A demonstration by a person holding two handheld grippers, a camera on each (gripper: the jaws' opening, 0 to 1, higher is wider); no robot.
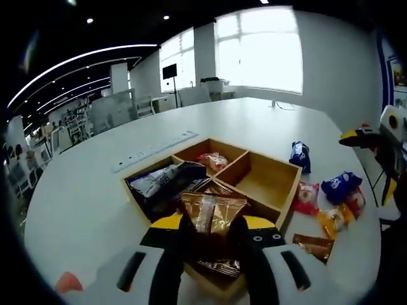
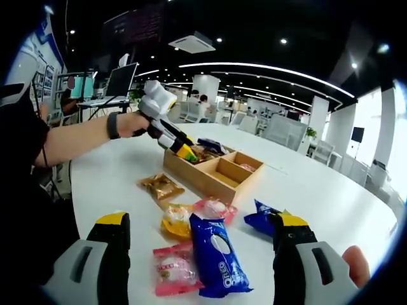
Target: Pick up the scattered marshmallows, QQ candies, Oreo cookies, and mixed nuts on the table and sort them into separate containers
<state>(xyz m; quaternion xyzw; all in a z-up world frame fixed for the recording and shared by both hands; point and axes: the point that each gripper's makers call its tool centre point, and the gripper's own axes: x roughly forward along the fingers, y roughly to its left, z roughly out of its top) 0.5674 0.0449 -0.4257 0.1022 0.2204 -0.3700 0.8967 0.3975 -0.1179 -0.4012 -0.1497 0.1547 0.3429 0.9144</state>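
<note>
My left gripper [image 1: 213,223] is shut on a clear packet of mixed nuts [image 1: 212,211], held over the near compartment of the wooden tray [image 1: 287,190]. Dark Oreo packs [image 1: 159,181] fill the tray's left compartment, and a pink-red candy packet [image 1: 213,160] lies in the far one. In the right gripper view, a person's hand holds the left gripper [image 2: 183,151] above the tray [image 2: 210,181]. My right gripper [image 2: 201,222] stands wide open over a blue Oreo pack [image 2: 216,257]. Around the pack lie pink packets [image 2: 172,270], a yellow packet [image 2: 177,221] and a brown nut packet [image 2: 161,185].
More loose packets lie right of the tray: two blue Oreo packs [image 1: 299,155], a pink one [image 1: 305,197], a yellow one [image 1: 334,219] and a brown one [image 1: 313,246]. A white power strip [image 1: 156,151] lies behind the tray. The person's arm [image 2: 76,140] reaches in from the left.
</note>
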